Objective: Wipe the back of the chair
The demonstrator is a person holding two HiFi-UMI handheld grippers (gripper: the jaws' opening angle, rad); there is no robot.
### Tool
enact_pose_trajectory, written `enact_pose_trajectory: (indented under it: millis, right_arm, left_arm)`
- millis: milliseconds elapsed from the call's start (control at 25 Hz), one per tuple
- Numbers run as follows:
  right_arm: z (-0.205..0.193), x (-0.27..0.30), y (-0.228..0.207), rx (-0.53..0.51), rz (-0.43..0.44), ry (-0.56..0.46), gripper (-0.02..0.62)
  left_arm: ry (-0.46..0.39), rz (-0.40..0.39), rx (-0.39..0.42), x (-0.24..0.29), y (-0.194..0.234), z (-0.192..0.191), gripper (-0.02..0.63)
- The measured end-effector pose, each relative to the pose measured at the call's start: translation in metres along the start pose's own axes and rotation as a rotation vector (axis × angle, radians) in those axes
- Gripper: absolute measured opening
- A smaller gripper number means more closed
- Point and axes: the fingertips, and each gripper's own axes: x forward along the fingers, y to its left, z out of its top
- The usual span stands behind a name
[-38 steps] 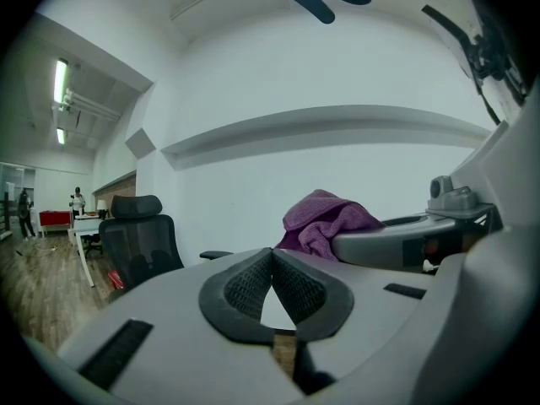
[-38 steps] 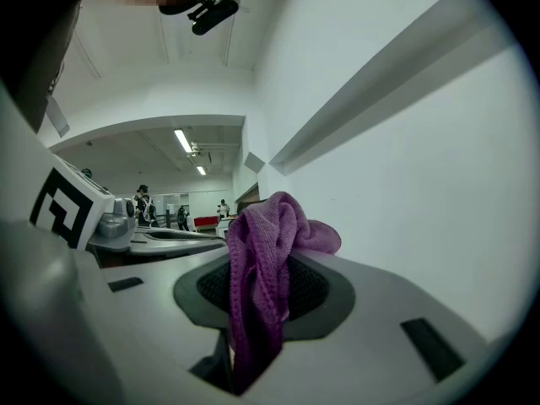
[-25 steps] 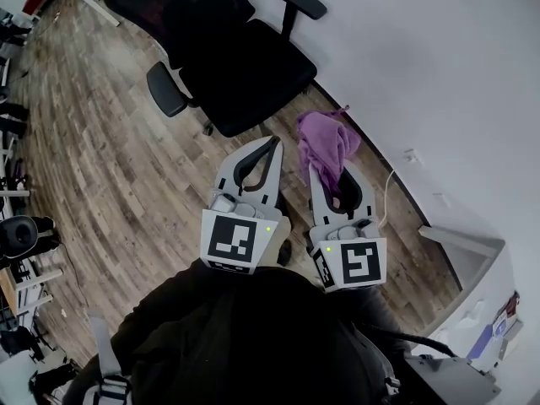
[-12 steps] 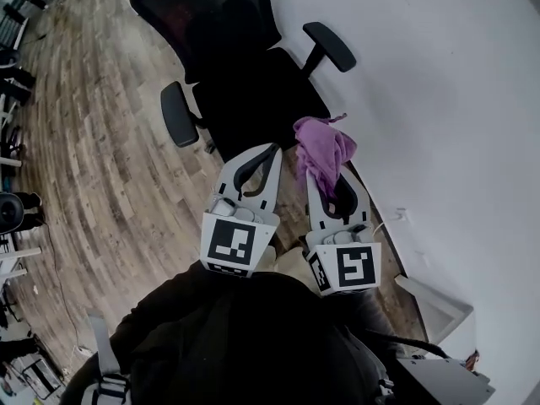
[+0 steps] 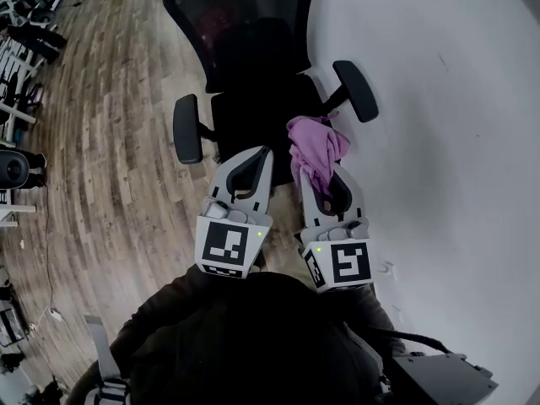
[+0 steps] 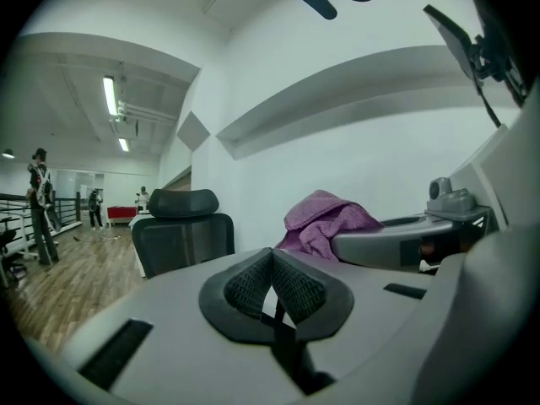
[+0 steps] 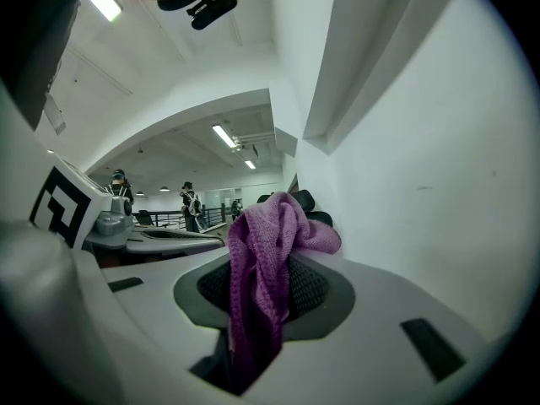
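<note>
Over the last second the chair (image 5: 246,32) has moved from the upper left of the head view to its centre. It now stands square ahead of both grippers, with an armrest on either side and its backrest against the white wall (image 5: 439,99). The grippers keep the same side-by-side pose as before. The right gripper (image 5: 323,180) has its jaws clamped on the purple cloth (image 5: 314,148), which bunches above the tips and hangs down between the pads. The left gripper (image 5: 256,160) has its jaws together with nothing in them. The cloth overlaps the near edge of the seat in the head view, but the gripper views show the chair some way beyond, so no contact is recorded. Assessment: the approach and alignment are nearly complete and wiping has not begun. The cloth must next be carried over the seat to the backrest.
</note>
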Motion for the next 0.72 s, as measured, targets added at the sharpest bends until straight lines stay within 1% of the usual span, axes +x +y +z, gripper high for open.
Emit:
enact_pose_trajectory:
  millis: [160, 400, 560, 720]
  right_arm:
    - [0.008, 0.038, -0.046, -0.006, 0.111, 0.002, 0.109]
    - [0.029, 0.081, -0.096, -0.018, 0.265, 0.033, 0.109]
    - [0.038, 0.115, -0.114, 0.006, 0.324, 0.042, 0.109]
    - [0.045, 0.147, -0.113, 0.028, 0.415, 0.043, 0.109]
  left_arm:
    - [0.009, 0.096, -0.019, 0.053, -0.003, 0.006, 0.009]
    - [0.031, 0.242, -0.04, 0.104, -0.002, 0.028, 0.009]
    - [0.051, 0.335, -0.06, 0.119, 0.013, 0.034, 0.009]
    - [0.073, 0.454, -0.053, 0.119, 0.039, 0.042, 0.009]
